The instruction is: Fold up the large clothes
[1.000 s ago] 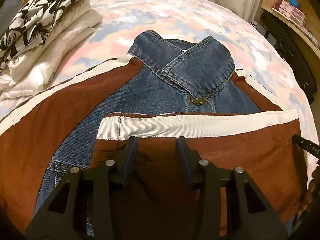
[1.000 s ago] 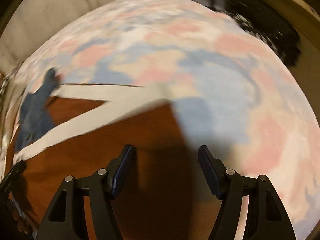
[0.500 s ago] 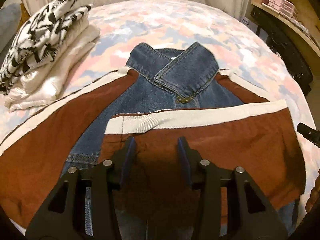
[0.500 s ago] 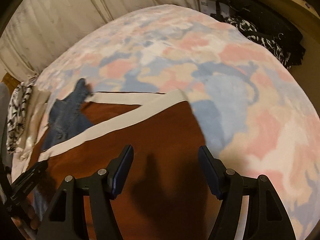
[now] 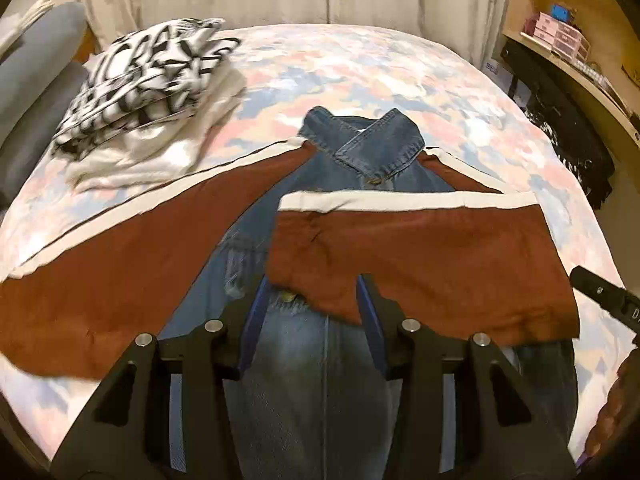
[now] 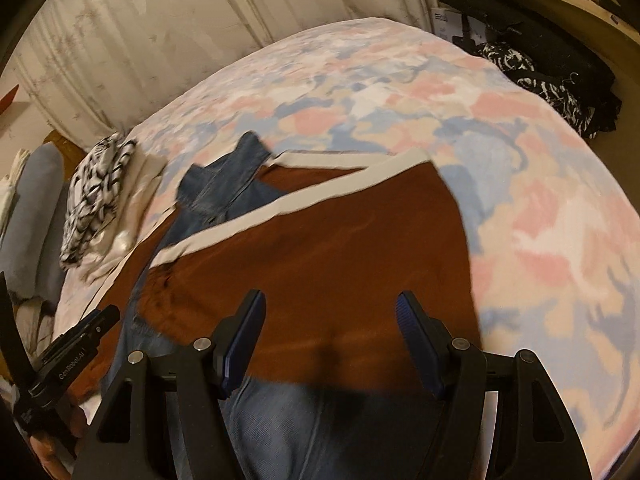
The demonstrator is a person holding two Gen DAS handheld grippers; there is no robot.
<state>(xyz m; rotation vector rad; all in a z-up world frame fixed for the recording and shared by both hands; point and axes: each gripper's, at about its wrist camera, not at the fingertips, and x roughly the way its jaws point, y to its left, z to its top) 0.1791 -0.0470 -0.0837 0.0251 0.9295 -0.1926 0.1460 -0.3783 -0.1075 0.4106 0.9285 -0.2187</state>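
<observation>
denim jacket (image 5: 320, 380) lay flat on patterned bed (image 5: 360, 64), one brown sleeve (image 5: 420, 256) folded across chest. left gripper (image 5: 312, 312) and right gripper (image 6: 330, 340) hung over it, jaws spread, holding nothing. left view alone showed other sleeve (image 5: 120, 264) outstretched, shelf boxes (image 5: 560, 36); both showed folded pile (image 6: 96, 204).

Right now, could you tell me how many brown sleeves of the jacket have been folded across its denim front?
1: the right sleeve lies across the denim; the left sleeve remains spread on the bed.
</observation>
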